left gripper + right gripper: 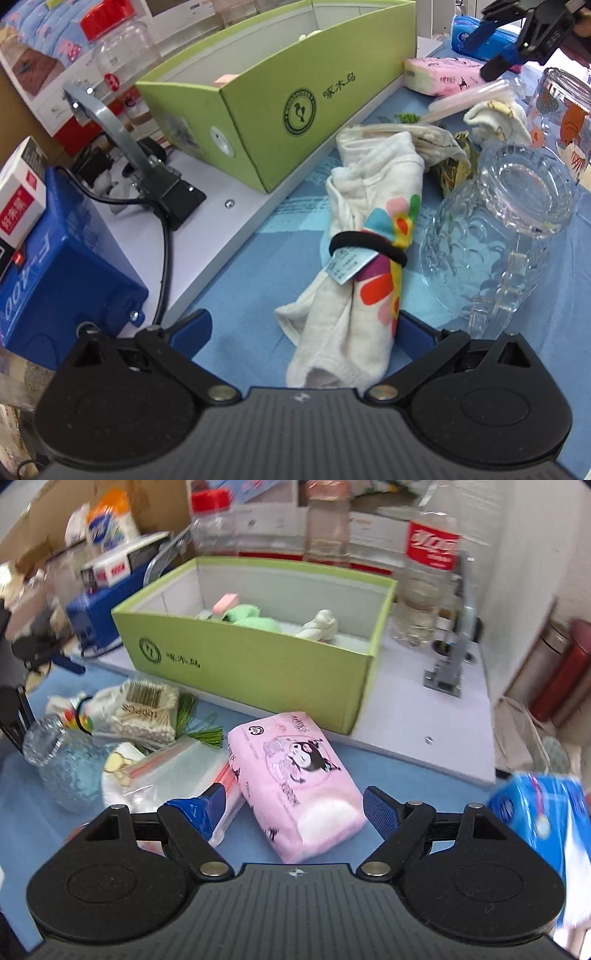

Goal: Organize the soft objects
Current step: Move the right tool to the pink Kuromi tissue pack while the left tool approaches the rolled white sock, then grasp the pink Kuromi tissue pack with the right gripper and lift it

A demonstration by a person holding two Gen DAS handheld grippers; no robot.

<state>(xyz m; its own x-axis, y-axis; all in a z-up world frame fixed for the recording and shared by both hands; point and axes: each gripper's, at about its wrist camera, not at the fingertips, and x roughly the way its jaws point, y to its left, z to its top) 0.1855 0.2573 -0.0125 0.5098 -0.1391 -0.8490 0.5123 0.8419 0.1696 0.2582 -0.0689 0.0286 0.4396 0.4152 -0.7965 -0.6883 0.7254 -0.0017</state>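
- The rolled white cloth [364,266], with a bright flower print and a black hair tie [369,247] round its middle, lies on the blue mat [251,266] between the green box [295,96] and an overturned glass mug [491,236].
- Its long axis runs from the left gripper [303,328] away towards the box's near corner, the near end lying between the gripper's blue fingers [194,328].
- The left gripper's jaws are spread wide on either side of the cloth; the pads do not press on it.
- The glass mug lies just beside the cloth on the right, close to that side's finger. A blue metal case [62,277] and a black cable [164,258] sit well off to the left on the white board [229,221].
- The pink tissue pack [295,779] lies on the mat just before the green box, its long axis slanting from far left to near right, the near end between the right gripper's fingers.
- The right gripper [295,808] is open wide, its pads clear of the pack.
- A clear zip bag [177,771] lies against the pack's left side, under the left finger; a packet of cotton swabs [144,710] lies beyond it. A blue tissue pack [543,812] lies to the right.
- Inside the box lie a green cloth [251,614], a white knotted cloth [321,626] and a pink block [225,603].
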